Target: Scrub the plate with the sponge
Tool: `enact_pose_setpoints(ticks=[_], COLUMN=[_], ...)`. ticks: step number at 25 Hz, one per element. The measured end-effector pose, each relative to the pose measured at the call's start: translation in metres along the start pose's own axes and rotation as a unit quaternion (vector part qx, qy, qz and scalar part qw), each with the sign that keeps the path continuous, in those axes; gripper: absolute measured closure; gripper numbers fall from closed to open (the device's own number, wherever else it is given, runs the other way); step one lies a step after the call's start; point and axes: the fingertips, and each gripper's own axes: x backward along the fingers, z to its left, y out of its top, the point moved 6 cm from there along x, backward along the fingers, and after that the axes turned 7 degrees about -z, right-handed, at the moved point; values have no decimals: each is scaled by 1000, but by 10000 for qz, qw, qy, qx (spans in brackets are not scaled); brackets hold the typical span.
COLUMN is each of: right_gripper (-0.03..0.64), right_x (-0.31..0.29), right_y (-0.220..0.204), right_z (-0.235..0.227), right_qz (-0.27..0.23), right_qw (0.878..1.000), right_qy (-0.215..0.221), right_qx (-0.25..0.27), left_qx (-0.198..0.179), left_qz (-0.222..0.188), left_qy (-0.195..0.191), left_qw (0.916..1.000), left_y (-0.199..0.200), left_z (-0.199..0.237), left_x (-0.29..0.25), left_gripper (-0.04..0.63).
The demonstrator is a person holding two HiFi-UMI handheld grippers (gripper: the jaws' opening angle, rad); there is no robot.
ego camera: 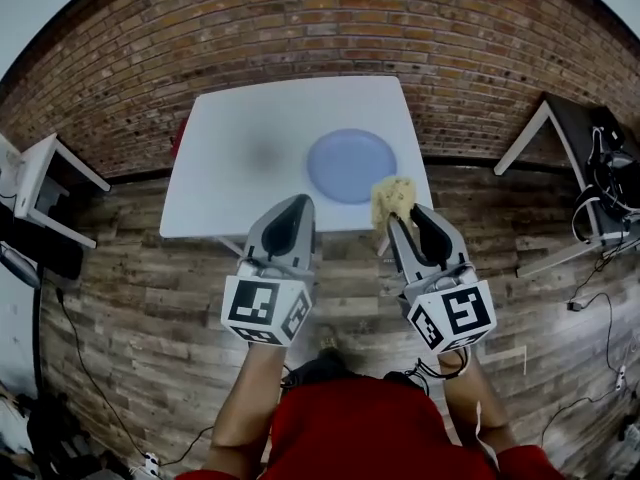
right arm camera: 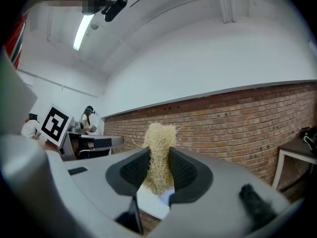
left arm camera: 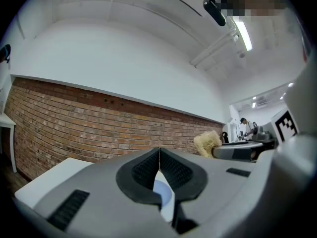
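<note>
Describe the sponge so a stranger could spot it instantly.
Start at the white table before the brick wall, with its blue plate. Above the table's near edge, beside the plate, the right gripper pinches the sponge: the only pale-yellow, fuzzy lump there.

White table [ego camera: 250, 138] stands against a brick wall [ego camera: 300, 28] on a wood-plank floor [ego camera: 130, 288]. Red item [ego camera: 179, 136] at the table's left edge, can't tell what. White side table [ego camera: 40, 183] far left. Dark-topped desk [ego camera: 570, 133] with white legs far right, cables [ego camera: 600, 218] hanging off it onto the floor. Ceiling strip light [left arm camera: 242, 33] on. Person [right arm camera: 89, 119] standing in the far background.
</note>
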Motion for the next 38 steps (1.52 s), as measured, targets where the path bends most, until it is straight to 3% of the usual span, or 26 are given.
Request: enact_pose_setpoints(ticks=[12,21,38], right_gripper=[497,497,497], right_x=[-107,-152,-249], right_y=[-25,-42,-104], right_z=[-11,-38,-99], right_qz=[337,594,1416], right_qw=[9978,9961,9892], right_qy=[-560,-636,-335], right_qx=[69,141,149], left_qx=[297,243,50], left_qz=[84,149,364], left_qy=[-277,-310,36], left_qw=[9991,9991,9993], left_y=[-21,-39,-85], left_z=[99,119,145], left_x=[-74,-116,-206], left_gripper=[580,580,580])
